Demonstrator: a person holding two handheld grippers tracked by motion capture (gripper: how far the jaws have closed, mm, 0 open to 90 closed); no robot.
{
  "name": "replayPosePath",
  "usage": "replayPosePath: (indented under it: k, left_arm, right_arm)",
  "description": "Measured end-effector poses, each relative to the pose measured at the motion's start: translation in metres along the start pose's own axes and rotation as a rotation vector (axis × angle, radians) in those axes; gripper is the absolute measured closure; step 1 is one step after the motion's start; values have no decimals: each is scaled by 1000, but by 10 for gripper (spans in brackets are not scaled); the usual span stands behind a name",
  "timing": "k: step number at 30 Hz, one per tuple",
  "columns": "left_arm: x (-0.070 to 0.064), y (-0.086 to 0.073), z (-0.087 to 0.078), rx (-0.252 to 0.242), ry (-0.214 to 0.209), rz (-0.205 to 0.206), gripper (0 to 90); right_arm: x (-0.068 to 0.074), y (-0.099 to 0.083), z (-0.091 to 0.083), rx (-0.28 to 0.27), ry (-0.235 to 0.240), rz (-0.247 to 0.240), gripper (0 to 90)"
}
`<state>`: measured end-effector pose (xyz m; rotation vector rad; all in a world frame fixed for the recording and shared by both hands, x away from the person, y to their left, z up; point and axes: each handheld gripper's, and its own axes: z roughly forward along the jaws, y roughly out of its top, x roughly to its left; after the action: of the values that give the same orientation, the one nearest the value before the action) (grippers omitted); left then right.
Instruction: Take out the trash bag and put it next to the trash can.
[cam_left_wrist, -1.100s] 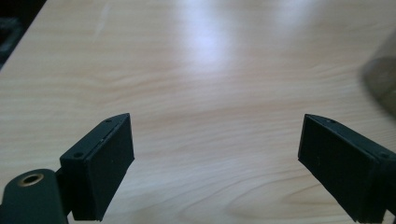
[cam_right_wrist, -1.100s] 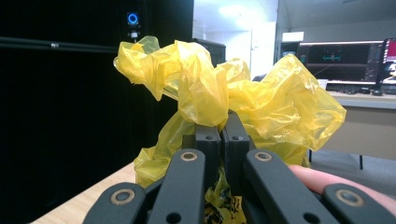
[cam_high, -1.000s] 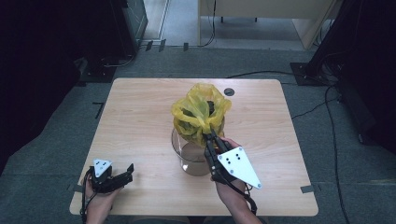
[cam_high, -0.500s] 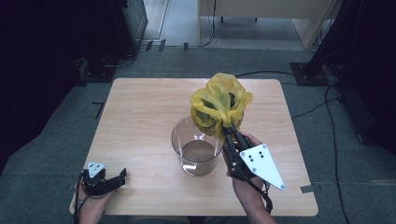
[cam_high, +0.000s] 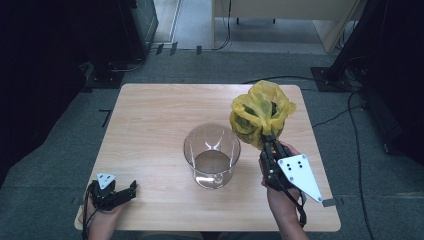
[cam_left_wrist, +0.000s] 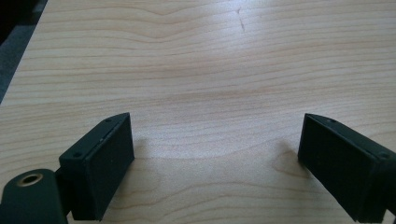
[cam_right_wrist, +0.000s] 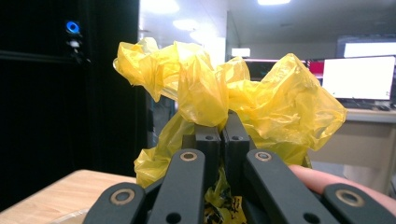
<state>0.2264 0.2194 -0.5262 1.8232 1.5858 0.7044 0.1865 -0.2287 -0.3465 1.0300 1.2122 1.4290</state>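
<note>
The crumpled yellow plastic bag (cam_high: 261, 114), held aloft at the right of the high view beside the clear glass bowl (cam_high: 212, 154), should be carried well clear of the rim and set down on bare wooden desk (cam_high: 150, 125) before release. It is pinched between the clenched jaws of the right gripper (cam_high: 270, 141) (bunched above them). The left gripper (cam_high: 131, 188) rests released at lower left.

The high view sits above the near edge of the desk (cam_high: 150, 125), looking forward and down across the whole top. The left gripper view hovers right over the same desk wood near that edge. The right gripper view sits level, very close behind the yellow bag (cam_right_wrist: 233, 112), which the high view also catches.
</note>
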Motion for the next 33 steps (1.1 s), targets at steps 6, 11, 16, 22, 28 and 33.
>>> replayPosePath:
  k: [6, 11, 16, 22, 28, 33]
  left_arm:
    - [0, 0, 0, -1, 0, 0, 99]
    - [0, 0, 0, 0, -1, 1, 99]
    - [0, 0, 0, 1, -1, 0, 99]
    - [0, 0, 0, 3, -1, 3, 100]
    - [1, 0, 0, 1, -4, -2, 100]
    - [1, 0, 0, -2, -7, -2, 100]
  right_arm:
    - [-10, -19, 7, 46, -32, 8, 891]
    - [-14, -37, 16, 79, -56, 5, 891]
    - [-16, -57, 29, 120, -69, 0, 890]
    - [-15, -84, 48, 130, 3, 18, 889]
    - [-17, -110, 69, 163, 112, 58, 888]
    - [-19, -136, 77, 227, 185, 58, 887]
